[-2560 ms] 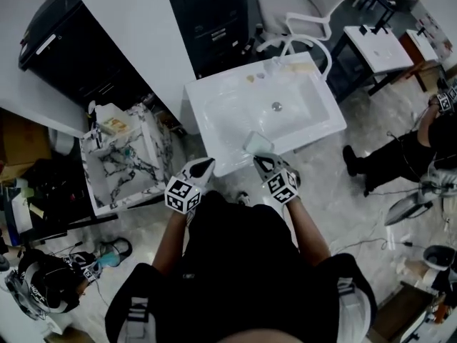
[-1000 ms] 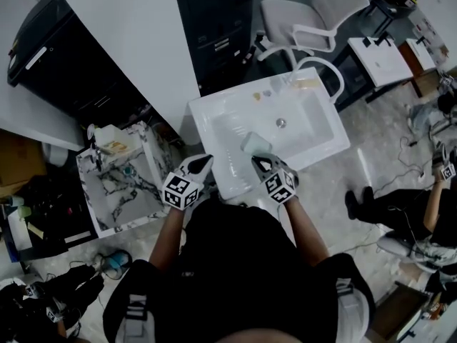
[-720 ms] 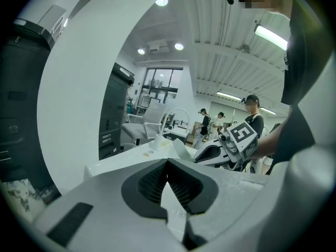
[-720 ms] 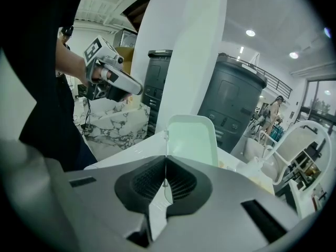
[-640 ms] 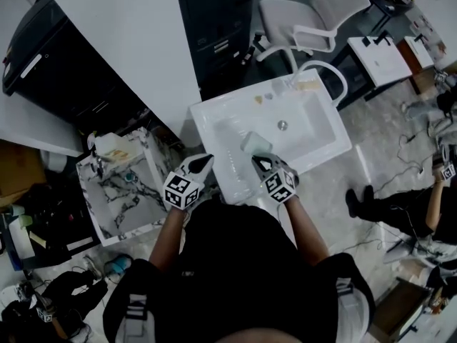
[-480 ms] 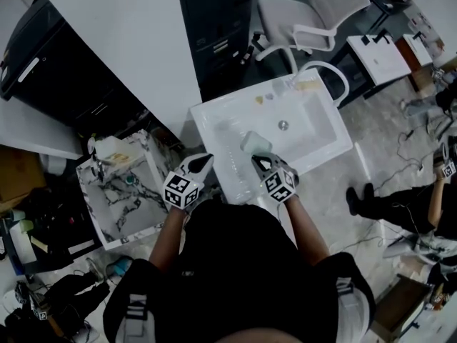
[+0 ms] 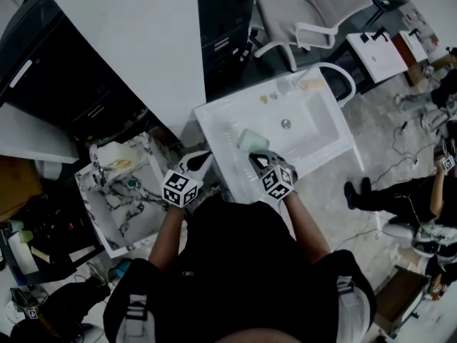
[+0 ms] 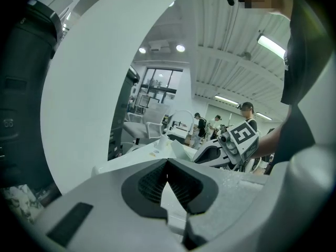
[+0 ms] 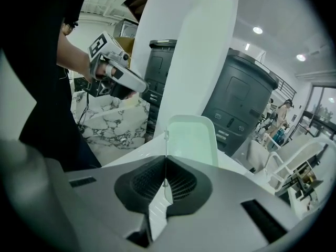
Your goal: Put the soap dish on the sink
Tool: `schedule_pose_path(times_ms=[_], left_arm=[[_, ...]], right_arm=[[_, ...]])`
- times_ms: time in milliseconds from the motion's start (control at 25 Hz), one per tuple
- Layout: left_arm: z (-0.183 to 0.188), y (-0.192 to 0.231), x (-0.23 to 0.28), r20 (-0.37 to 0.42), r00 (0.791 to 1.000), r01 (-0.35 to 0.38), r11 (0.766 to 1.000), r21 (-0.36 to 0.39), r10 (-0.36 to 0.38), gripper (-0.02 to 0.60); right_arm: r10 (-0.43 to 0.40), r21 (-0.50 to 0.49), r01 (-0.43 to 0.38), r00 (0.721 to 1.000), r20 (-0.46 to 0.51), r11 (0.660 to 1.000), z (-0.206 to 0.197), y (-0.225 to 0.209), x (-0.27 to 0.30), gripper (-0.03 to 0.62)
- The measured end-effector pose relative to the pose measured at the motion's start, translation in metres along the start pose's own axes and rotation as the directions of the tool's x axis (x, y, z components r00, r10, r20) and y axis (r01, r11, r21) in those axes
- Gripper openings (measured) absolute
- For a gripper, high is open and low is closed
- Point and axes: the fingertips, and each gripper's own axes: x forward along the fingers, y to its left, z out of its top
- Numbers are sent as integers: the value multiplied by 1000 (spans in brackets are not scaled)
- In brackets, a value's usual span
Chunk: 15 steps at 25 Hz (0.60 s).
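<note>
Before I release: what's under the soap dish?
The soap dish, pinched at its edge by the right gripper, is above the white sink, on the near side of the drain. The patch right beneath it is covered, so contact with the sink cannot be told.

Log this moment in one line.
right gripper: shut on soap dish | soap dish: held over sink, not released | left gripper: shut, empty

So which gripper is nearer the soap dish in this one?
Right. The right gripper is shut on the near rim of the soap dish, over the sink. The left gripper, jaws together and empty, is apart to the dish's left, by the sink's front corner.
</note>
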Motion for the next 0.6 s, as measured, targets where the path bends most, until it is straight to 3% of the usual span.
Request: schedule_pose_path(times_ms=[600], left_arm=[[1,37,-9,10,999,-47,998,-33,47,0]], right_arm=[[77,-112,-77,997,-8,991,31,10,37,-2]])
